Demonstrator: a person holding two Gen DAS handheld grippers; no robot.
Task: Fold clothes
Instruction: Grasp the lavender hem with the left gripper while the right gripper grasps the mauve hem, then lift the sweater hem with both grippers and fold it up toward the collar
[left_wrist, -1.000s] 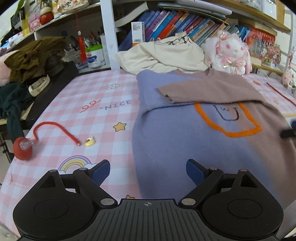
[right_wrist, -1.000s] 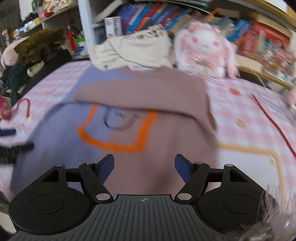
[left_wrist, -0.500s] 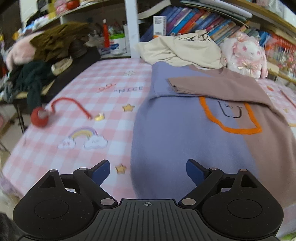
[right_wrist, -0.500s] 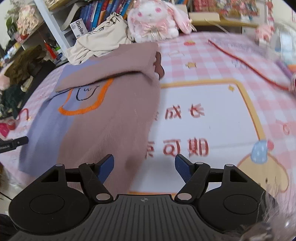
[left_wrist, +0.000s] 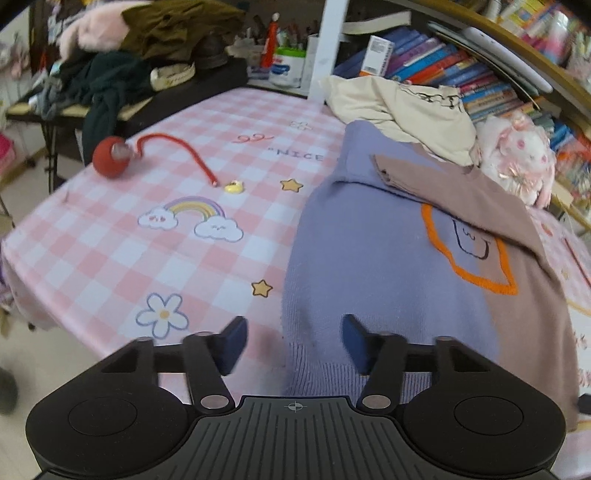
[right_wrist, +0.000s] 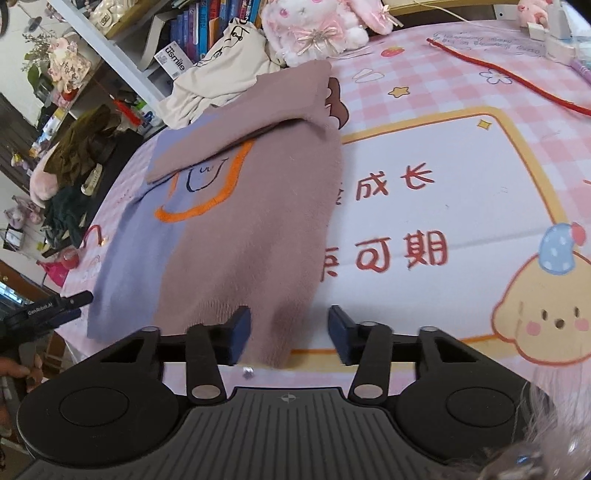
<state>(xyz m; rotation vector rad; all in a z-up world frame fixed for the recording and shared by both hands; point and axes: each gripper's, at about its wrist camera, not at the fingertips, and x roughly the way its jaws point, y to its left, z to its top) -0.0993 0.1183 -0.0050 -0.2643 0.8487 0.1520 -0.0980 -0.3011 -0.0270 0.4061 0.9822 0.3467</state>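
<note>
A half lilac, half mauve sweater with an orange outline lies flat on the pink checked tablecloth, its sleeves folded across the chest. My left gripper is open at the lilac hem corner, which sits between the fingers near the table's front edge. My right gripper is open too, straddling the mauve hem corner. The left gripper's tip also shows at the left of the right wrist view, beside the lilac edge.
A cream garment and a pink plush rabbit lie beyond the sweater by the bookshelf. A red ball with a cord sits at the left. A red cord crosses the far right. Dark clothes pile on a side stand.
Both grippers have drawn back and down toward the near table edge, from over the sweater's body to its bottom hem corners. The sweater has not moved.
</note>
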